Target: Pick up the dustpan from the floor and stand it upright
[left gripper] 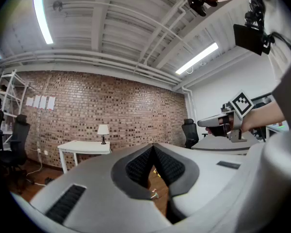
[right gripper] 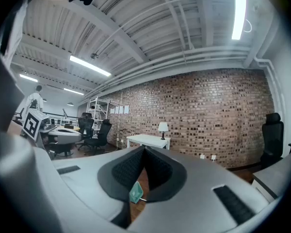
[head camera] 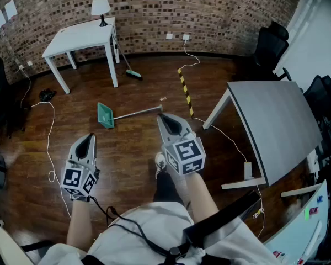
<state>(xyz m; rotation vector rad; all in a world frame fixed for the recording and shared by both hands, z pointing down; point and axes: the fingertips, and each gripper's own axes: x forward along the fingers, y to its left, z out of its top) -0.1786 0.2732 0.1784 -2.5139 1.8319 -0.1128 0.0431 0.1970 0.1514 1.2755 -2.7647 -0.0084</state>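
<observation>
— Where's our dustpan (head camera: 105,115)?
— Flat on the floor (head camera: 132,148), well ahead, toward the brick wall (head camera: 154,10) edge.
— Nothing held?
— We're too far: left claw (head camera: 89,137) and right claw (head camera: 162,117) both closed, empty.

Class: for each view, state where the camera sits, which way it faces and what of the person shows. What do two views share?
Head view: on the head, steeply down at floor and dustpan; shows left hand-held gripper, right hand-held gripper, legs.
Left gripper view: on that gripper, level toward the brick wall; shut jaws, right hand.
Right gripper view: likewise, on its gripper; shut jaws, dustpan beyond.
Shared: white table.
</observation>
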